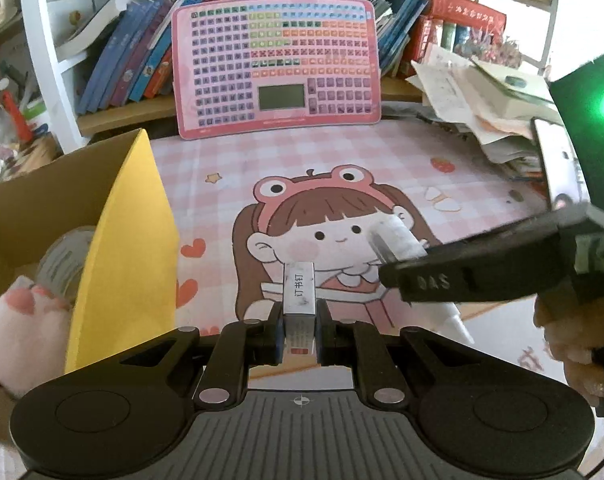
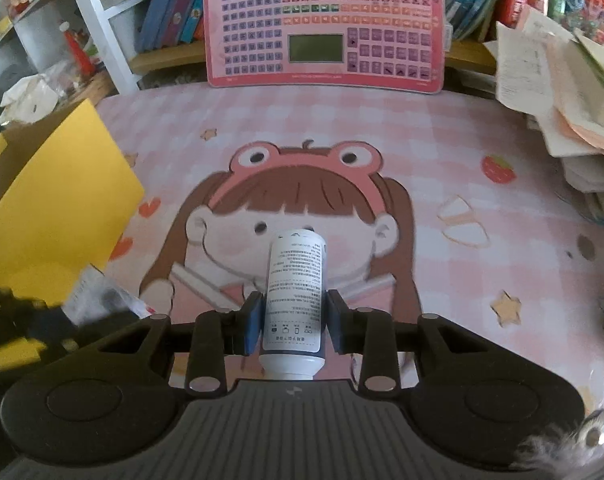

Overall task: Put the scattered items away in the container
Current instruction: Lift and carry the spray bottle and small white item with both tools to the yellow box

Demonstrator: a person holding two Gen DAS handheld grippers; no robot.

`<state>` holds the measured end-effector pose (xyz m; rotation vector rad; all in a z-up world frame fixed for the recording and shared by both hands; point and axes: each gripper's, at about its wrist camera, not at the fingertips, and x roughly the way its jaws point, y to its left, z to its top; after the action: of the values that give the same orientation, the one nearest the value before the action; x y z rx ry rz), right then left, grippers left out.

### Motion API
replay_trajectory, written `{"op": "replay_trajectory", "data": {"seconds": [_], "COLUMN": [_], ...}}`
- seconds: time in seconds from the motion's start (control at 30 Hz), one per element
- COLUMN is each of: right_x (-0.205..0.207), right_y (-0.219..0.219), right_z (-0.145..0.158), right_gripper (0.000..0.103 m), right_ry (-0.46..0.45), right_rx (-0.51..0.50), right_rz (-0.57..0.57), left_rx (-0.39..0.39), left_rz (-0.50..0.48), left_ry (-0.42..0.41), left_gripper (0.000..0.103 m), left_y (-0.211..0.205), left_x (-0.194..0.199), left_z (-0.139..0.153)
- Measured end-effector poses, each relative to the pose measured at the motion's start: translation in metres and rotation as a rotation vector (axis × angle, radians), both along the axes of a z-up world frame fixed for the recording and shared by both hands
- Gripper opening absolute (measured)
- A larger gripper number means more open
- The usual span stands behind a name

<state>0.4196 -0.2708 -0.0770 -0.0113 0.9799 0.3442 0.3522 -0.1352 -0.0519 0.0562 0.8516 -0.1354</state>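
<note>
Two white items: slim staple box (image 1: 299,294), label-covered bottle (image 2: 295,288).

Colours as I see them from here: desk mat (image 2: 382,128) is pink-and-white check with a cartoon girl print, brown hair, pink frog headband, plus red strawberry, red hearts, tan stars. Cardboard box (image 1: 18,208) is brown, its flap (image 1: 122,240) bright yellow. Plush toy (image 1: 22,320) in the box: pale pink, darker pink paw pads. Staple box (image 1: 300,292) is white-grey with dark lettering, red patch near the bottom. Glue bottle (image 2: 296,296) is white, black fine print, dark blue band low down. Keyboard toy (image 1: 276,64) is pink, purple keys with green, orange and blue rows, grey-green screen. Gripper pads (image 2: 254,320) blue, bodies black. Books (image 1: 134,56) mostly blue, some red.
</note>
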Motion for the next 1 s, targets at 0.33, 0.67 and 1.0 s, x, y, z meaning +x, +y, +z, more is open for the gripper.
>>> {"op": "replay_trajectory", "data": {"seconds": [0.33, 0.67, 1.0], "right_x": [-0.048, -0.118, -0.192], "right_y": [-0.015, -0.011, 0.017], "right_z": [0.007, 0.021, 0.029], "right_gripper": [0.031, 0.032, 0.032], "right_ry": [0.011, 0.022, 0.043], "right_rx": [0.051, 0.089, 0.075], "right_rz": [-0.034, -0.03, -0.027], "left_rx": [0.004, -0.062, -0.125], "left_rz": [-0.117, -0.164, -0.17], "left_ry": [0.013, -0.009, -0.025], "left_gripper": [0.013, 0.013, 0.013], "left_y": [-0.001, 0.013, 0.062], "left_x": [-0.042, -0.091, -0.152], "left_z": [0.005, 0.024, 0.034]}}
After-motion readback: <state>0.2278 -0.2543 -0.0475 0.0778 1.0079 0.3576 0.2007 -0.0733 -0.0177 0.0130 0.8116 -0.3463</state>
